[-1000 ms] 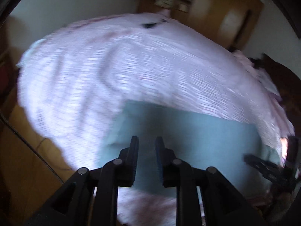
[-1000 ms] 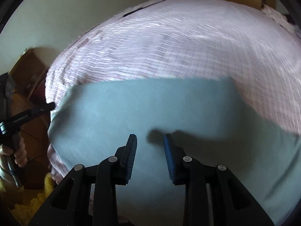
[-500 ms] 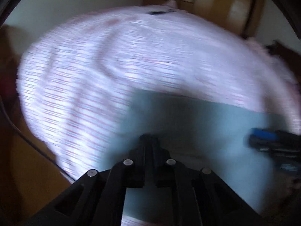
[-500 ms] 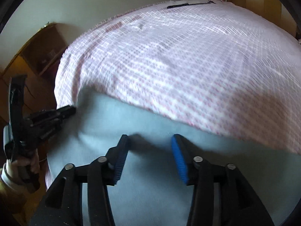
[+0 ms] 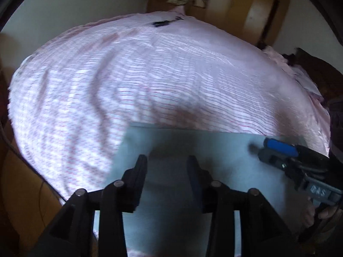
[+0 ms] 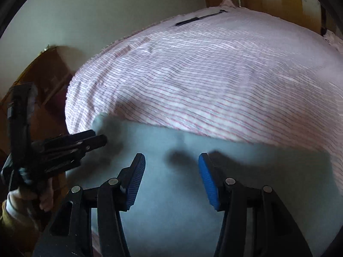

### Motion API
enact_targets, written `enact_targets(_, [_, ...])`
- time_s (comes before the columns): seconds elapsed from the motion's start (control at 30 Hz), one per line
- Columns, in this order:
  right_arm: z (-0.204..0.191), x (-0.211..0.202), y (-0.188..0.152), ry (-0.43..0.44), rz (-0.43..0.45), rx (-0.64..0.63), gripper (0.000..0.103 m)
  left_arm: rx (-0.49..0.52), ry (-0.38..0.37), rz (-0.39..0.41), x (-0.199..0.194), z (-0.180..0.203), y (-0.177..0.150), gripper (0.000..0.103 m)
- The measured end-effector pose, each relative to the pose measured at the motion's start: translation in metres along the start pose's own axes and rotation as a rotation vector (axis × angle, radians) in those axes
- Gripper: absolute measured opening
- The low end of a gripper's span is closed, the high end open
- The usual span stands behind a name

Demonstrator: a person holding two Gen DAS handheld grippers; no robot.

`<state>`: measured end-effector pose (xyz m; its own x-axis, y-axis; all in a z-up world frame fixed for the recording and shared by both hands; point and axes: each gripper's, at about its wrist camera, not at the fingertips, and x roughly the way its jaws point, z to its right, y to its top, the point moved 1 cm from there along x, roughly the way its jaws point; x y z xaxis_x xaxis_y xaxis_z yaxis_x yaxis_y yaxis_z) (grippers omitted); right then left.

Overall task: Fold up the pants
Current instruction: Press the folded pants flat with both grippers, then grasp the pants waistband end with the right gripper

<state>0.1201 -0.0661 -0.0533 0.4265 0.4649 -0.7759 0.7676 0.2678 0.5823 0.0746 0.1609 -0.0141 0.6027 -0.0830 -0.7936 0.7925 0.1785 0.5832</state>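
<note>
The grey-blue pants [image 5: 193, 150] lay flat on the striped bedsheet [image 5: 150, 81] at the bed's near edge, their long axis running crosswise under both my tools. My left hand-held gripper [image 5: 167, 165], its jaws just opened with nothing between them, hung over the pants' left end. My right hand-held gripper [image 6: 171, 162], jaws likewise apart and empty, hung nearer their middle.

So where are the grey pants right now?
The grey pants lie flat on the pink striped bedsheet, at its near edge in both wrist views, under the open left gripper and right gripper.
</note>
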Motion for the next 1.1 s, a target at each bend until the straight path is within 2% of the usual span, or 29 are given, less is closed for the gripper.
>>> enact_targets(0.1, [0.007,0.002,-0.005,-0.031,-0.005,-0.003,0.046,0.027,0.027,-0.033,0.016,0.011,0.000,0.041])
enact_targets(0.2, [0.015,0.026,-0.002,-0.053,-0.042,0.026,0.046,0.043,0.067,-0.015,0.027,0.012,-0.002,0.045])
enact_targets(0.27, [0.016,0.031,0.001,-0.066,-0.005,0.023,0.046,0.042,0.099,-0.003,0.039,0.007,0.004,0.051])
enact_targets(0.37, [0.014,0.022,0.003,-0.057,0.010,0.035,0.046,0.035,0.118,0.000,0.054,0.003,0.015,0.054])
enact_targets(0.5, [0.015,-0.015,-0.006,-0.079,0.037,0.003,0.046,0.051,0.145,-0.017,0.048,0.011,0.019,0.053])
enact_targets(0.63, [0.026,-0.057,-0.027,-0.115,0.044,0.012,0.046,0.026,0.113,-0.034,0.018,0.016,0.006,0.053])
enact_targets(0.77, [0.048,-0.098,-0.057,-0.137,0.057,0.094,0.046,-0.004,0.085,-0.047,-0.002,0.016,-0.005,0.053])
enact_targets(0.87, [0.067,-0.130,-0.085,-0.196,0.076,0.165,0.046,-0.001,0.091,-0.050,-0.013,0.015,-0.014,0.054])
enact_targets(1.03, [0.093,-0.176,-0.123,-0.264,0.093,0.264,0.046,0.002,0.115,-0.110,-0.007,0.016,-0.040,0.056])
enact_targets(1.1, [0.105,-0.194,-0.143,-0.270,0.099,0.336,0.046,0.013,0.126,-0.101,-0.005,0.017,-0.042,0.057])
